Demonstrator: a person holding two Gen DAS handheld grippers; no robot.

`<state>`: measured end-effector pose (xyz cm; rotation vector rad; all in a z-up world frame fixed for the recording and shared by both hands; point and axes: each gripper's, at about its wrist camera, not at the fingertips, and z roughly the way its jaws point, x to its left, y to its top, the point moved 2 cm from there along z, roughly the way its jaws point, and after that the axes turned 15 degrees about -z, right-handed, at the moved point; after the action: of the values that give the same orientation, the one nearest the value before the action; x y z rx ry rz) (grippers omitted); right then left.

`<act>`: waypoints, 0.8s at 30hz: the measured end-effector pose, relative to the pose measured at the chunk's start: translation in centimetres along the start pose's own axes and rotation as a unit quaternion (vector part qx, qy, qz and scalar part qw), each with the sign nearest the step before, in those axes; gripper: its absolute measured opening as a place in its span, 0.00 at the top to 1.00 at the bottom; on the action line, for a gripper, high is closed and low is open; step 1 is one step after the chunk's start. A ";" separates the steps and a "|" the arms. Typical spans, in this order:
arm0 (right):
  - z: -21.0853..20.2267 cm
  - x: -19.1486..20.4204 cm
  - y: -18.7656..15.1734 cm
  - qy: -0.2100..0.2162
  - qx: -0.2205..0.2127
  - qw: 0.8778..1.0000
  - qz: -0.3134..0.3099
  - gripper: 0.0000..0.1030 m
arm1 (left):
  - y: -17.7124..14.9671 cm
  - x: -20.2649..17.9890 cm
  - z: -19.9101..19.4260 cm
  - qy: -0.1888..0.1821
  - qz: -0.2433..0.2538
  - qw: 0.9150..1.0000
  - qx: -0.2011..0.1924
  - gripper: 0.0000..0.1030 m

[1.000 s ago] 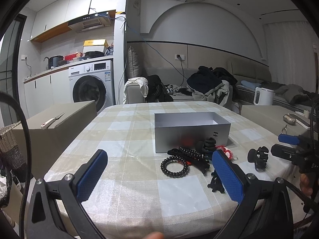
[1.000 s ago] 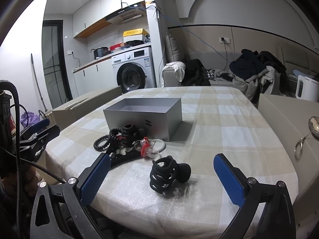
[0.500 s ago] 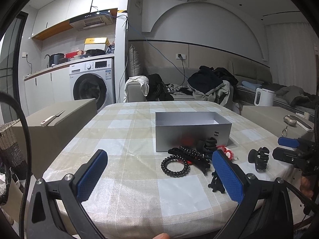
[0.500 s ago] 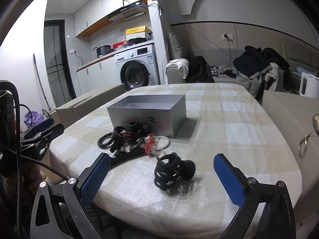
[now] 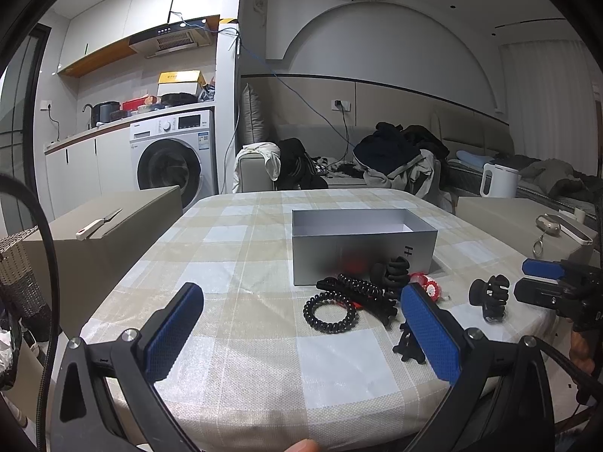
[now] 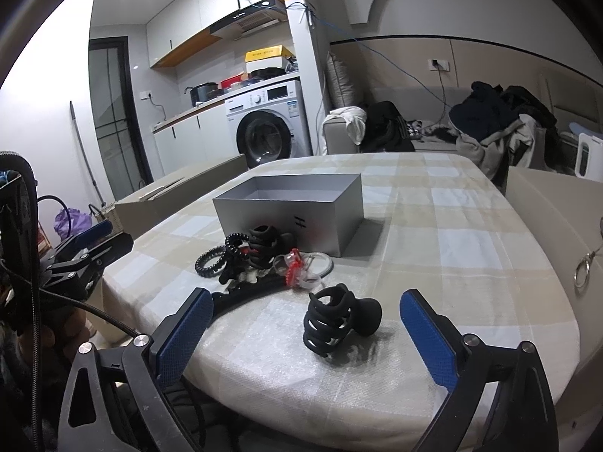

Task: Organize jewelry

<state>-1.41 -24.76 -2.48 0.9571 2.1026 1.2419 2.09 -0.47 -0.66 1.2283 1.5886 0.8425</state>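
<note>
while both grippers hang over the near edge of the checked tablecloth point(image 5: 241, 248), the jewelry lies in a loose heap just in front of the open grey box point(image 5: 363, 250), which sits with its long side across the left wrist view and its open top facing up. the black spiral hair tie point(image 5: 329, 312) lies flat at the left end of the heap, a little apart from the box wall. a second spiral tie point(image 5: 360, 285) stretches along the heap behind it, and a black claw clip point(image 5: 392, 269) stands against the box front. a red and clear piece point(image 6: 297, 269) and a clear ring point(image 6: 320, 263) lie at the heap's right end. a long black band point(image 6: 245, 293) runs from the heap toward the left finger of the right gripper. one larger black claw clip point(image 6: 339, 318) lies alone on its side, teeth toward the left gripper's side, well apart from the box and near the table's front edge.

bare cloth spreads left of the heap and right of the box. a cardboard carton point(image 5: 109, 233) stands beside the table's left side.

the left gripper point(image 5: 301, 333) is spread wide and holds nothing; its right pad overlaps the heap's edge in view, contact unclear. the right gripper point(image 6: 301, 333) is equally wide, empty, the lone claw clip lying between its fingers' line of sight.
</note>
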 end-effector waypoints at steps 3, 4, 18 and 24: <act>-0.1 -0.3 0.1 0.006 -0.003 1.000 0.004 0.09 | -0.1 0.0 0.1 0.000 -0.002 1.000 0.005 0.01; -0.2 -0.4 0.1 0.003 -0.005 1.000 0.006 0.09 | -0.1 0.0 0.2 0.000 -0.003 1.000 0.007 0.01; 2.2 -1.0 -1.0 -0.020 0.060 0.998 0.006 0.31 | -0.6 0.0 1.1 -0.012 -0.008 0.999 0.043 0.01; 2.8 -1.6 -1.3 -0.018 0.072 0.997 0.018 0.43 | -1.1 -1.1 1.3 -0.020 0.019 0.998 0.056 0.01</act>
<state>1.23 -24.99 -4.78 1.0767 2.1791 1.0939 3.04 -1.90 -1.83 1.3509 1.6017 0.7566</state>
